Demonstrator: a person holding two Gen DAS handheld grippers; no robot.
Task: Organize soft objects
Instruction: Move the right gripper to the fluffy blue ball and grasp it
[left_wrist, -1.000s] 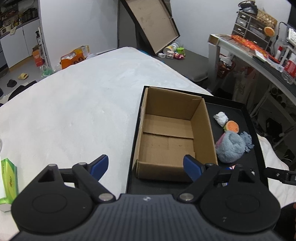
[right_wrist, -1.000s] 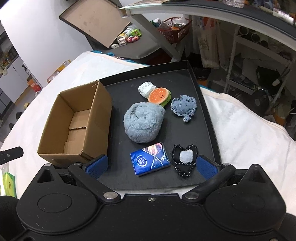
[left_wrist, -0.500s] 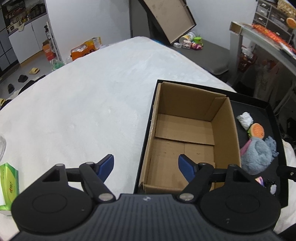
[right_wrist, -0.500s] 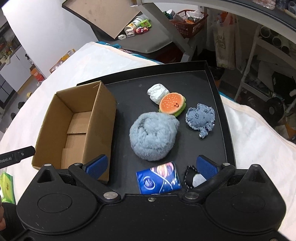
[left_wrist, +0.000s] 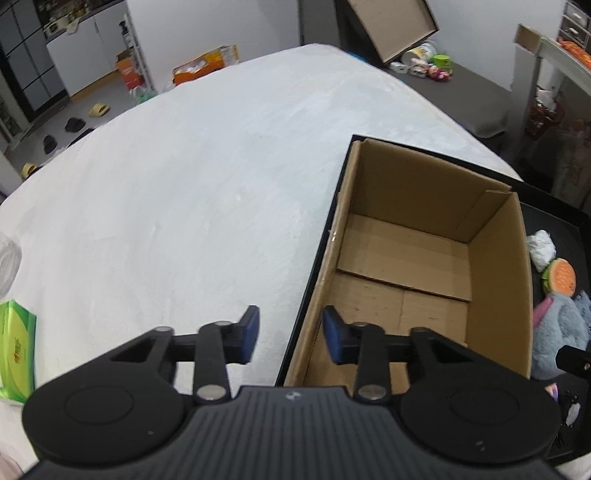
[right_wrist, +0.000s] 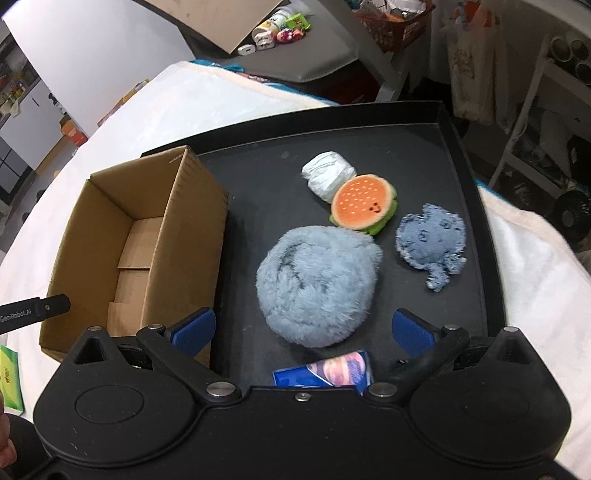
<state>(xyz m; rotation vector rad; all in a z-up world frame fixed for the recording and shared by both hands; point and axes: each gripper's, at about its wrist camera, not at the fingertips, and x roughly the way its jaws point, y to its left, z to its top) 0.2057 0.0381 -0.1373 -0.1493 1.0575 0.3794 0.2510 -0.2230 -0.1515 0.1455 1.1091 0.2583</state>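
An empty cardboard box (left_wrist: 498, 288) stands at the left end of a black tray (right_wrist: 369, 147). My left gripper (left_wrist: 290, 334) straddles the box's near left wall. Its jaws are closing, one finger outside and one inside, and the pads do not touch the cardboard. My right gripper (right_wrist: 303, 332) hangs open just over a fluffy grey-blue plush (right_wrist: 317, 284). Beyond the plush lie an orange burger plush (right_wrist: 364, 205), a white wrapped bundle (right_wrist: 328, 175) and a blue denim plush (right_wrist: 430, 240). A blue tissue pack (right_wrist: 325, 373) is half hidden under the right gripper.
The tray rests on a wide white padded surface (left_wrist: 203, 184). A green packet (left_wrist: 14, 350) lies at its near left. Shelves, a desk and a basket of clutter stand off the right side (right_wrist: 535, 110).
The left gripper's jaws have narrowed a lot as it came down onto the box's left wall. The right gripper moved forward and lower over the grey plush, covering the tissue pack.
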